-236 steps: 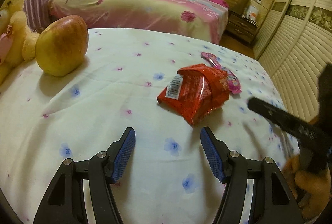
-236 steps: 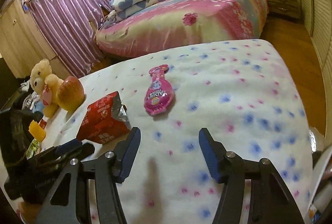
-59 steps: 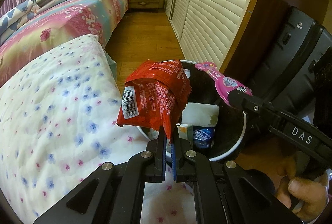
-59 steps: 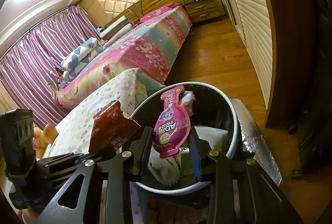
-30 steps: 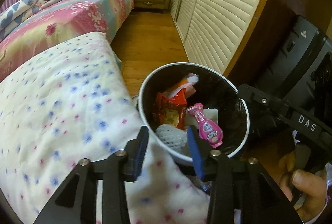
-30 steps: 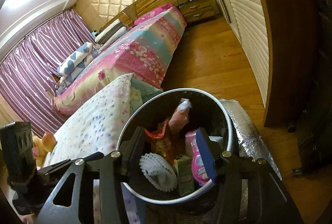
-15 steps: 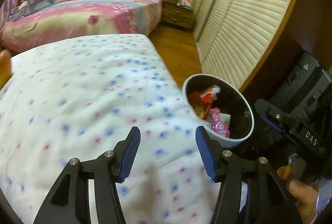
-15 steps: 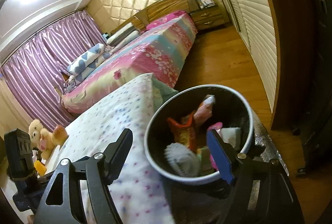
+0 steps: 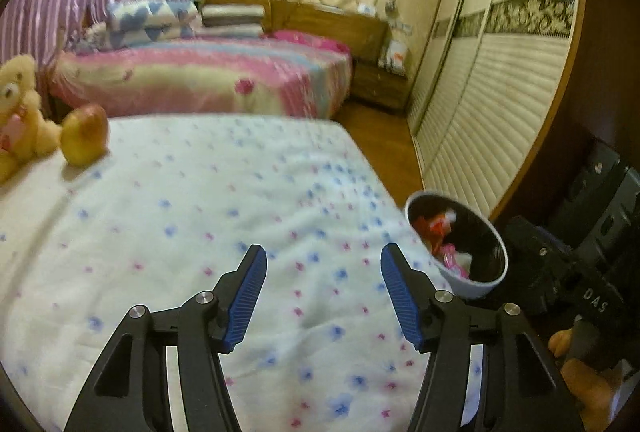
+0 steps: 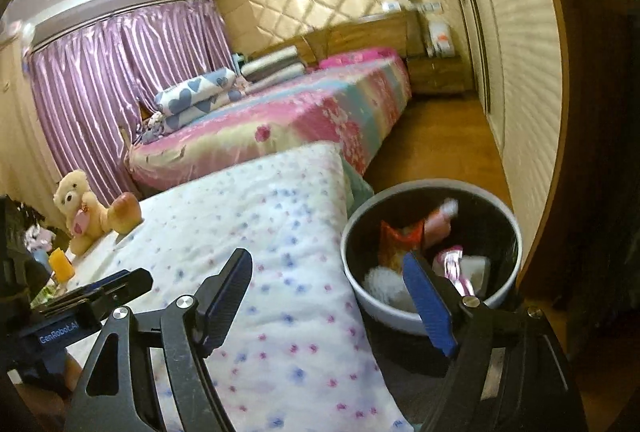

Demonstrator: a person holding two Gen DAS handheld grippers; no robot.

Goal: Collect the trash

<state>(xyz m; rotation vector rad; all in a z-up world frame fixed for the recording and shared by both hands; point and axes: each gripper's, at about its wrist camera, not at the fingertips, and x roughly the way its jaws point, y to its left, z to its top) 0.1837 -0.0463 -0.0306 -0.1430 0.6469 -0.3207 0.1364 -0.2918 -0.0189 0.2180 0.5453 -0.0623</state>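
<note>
The trash bin (image 9: 474, 286), white outside and black inside, stands beside the table's right edge and also shows in the right wrist view (image 10: 384, 308). In it lie the red snack wrapper (image 10: 400, 236), the pink wrapper (image 10: 454, 264) and other trash. My left gripper (image 9: 323, 292) is open and empty over the flowered tablecloth (image 9: 192, 232). My right gripper (image 10: 328, 296) is open and empty, over the table's edge with its right finger in front of the bin.
An apple (image 9: 83, 138) and a teddy bear (image 9: 18, 112) sit at the table's far left. A bed (image 9: 208, 80) lies behind. Wardrobe doors (image 9: 492, 104) and a black suitcase (image 9: 600, 200) stand to the right. Wooden floor (image 10: 432, 140) lies between.
Both grippers let the red and pink wrappers fall into the bin, opened, then pulled back and swung left over the table. The bin now sits smaller and further right.
</note>
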